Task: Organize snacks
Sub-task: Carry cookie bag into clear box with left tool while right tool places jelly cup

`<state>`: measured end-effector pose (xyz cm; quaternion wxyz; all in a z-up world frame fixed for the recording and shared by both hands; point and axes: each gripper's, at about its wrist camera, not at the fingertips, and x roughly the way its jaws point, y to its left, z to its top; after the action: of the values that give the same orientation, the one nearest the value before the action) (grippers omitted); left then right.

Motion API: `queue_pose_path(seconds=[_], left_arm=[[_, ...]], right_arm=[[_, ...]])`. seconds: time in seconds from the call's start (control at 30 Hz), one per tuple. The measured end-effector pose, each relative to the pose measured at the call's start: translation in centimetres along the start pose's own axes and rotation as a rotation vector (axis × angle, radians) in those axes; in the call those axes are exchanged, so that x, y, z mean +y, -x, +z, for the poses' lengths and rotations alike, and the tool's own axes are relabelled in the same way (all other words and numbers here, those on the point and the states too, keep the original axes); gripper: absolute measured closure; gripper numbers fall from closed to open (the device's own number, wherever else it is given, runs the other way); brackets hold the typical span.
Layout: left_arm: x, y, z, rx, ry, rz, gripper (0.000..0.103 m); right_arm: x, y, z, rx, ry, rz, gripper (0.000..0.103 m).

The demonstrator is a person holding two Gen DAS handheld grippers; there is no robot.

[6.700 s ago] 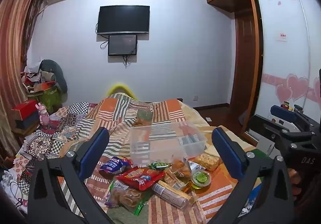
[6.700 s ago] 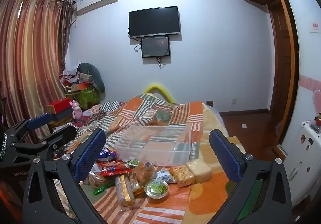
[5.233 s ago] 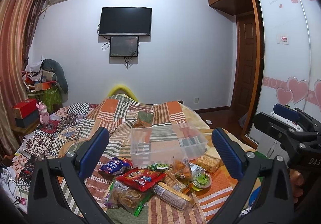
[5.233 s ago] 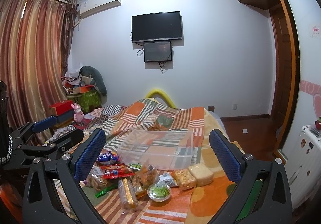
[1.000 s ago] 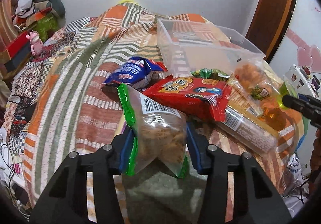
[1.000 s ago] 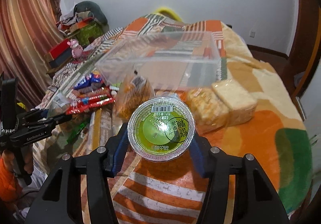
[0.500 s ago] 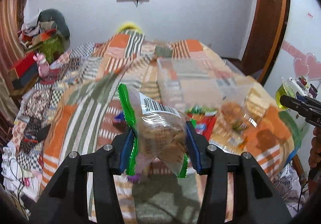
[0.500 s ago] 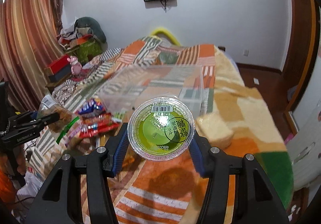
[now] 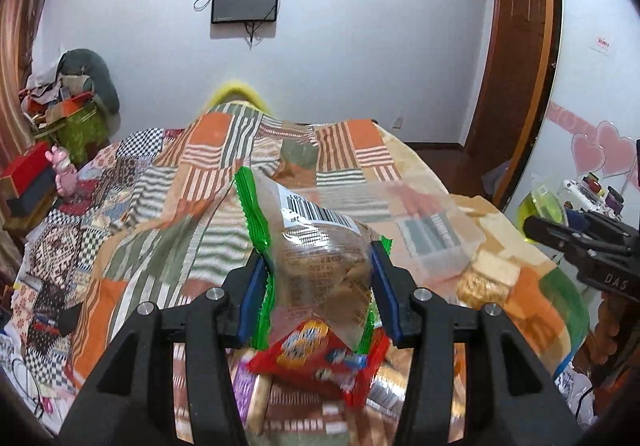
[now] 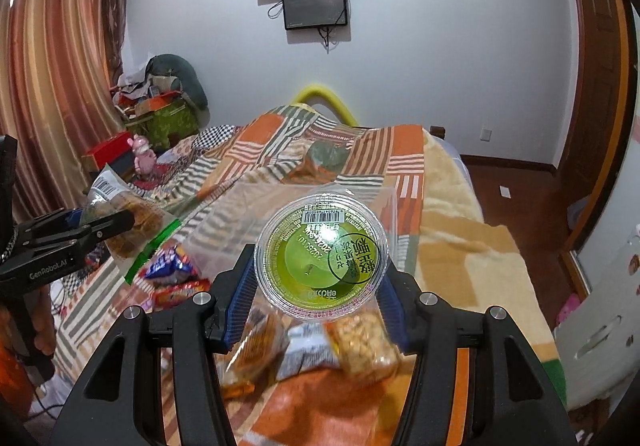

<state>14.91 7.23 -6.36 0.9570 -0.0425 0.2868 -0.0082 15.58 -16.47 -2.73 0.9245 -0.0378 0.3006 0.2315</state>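
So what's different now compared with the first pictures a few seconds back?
Both sets of jaws, open and empty then, now each grip a snack: the left gripper has lifted the clear bag of biscuits off the pile, and the right gripper has lifted the green jelly cup. The clear bin and the other snacks stay on the bed.

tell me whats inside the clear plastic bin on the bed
The clear plastic bin looks empty; only the striped blanket shows through. The green jelly cup hides its right part.
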Motion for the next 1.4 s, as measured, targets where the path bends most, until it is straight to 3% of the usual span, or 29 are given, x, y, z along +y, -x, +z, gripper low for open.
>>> queue_pose_path(seconds=[0.2, 0.83, 1.13, 1.4], left_arm=[[-1.0, -2.5, 1.6, 0.000, -0.024, -0.013, 0.054], [-1.9, -13.8, 2.0, 0.175, -0.053, 0.004, 0.054], [-1.8, -15.4, 1.6, 0.219, -0.059, -0.011, 0.053], [-2.8, -13.7, 1.3, 0.181, -0.109, -0.018, 0.045]], right_arm=[[-0.5, -2.4, 1.0, 0.005, -0.012, -0.016, 0.051], [-2.0, -9.8, 1.1, 0.165, 0.001, -0.043, 0.051], [-1.8, -10.9, 0.8, 0.220, 0.017, -0.022, 0.050], [-2.2, -10.5, 0.5, 0.241, 0.006, -0.006, 0.050]])
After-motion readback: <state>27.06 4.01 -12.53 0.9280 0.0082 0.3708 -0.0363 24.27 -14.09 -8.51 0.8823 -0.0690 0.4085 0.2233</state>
